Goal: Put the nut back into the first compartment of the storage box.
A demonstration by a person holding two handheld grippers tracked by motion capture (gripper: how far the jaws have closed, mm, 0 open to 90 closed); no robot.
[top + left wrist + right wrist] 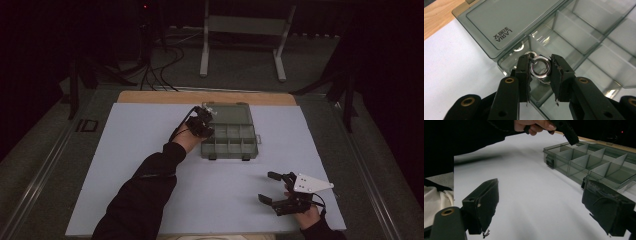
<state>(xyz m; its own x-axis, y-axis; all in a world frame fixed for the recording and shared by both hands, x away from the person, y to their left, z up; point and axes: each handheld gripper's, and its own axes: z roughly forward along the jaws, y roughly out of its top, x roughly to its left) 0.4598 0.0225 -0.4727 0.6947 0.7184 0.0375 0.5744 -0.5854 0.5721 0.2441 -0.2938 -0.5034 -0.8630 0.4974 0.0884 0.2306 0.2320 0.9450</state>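
A clear grey compartment box (pixel 230 134) lies open on the white mat, its lid flat behind it. My left gripper (pixel 202 122) hangs over the box's near left corner. In the left gripper view that gripper (pixel 540 68) is shut on a shiny metal hex nut (pixel 540 68), held just above a corner compartment (pixel 524 56) where other nuts lie. The box lid (pixel 506 22) carries a printed brand name. My right gripper (pixel 270 187) rests open near the mat's front right; its jaws (pixel 541 202) stand wide apart with nothing between them.
The white mat (pixel 150 150) covers a wooden table whose far edge (pixel 200 97) shows behind the box. Most box compartments (pixel 596 162) look bare. A metal stand (pixel 245 30) and cables lie on the floor beyond.
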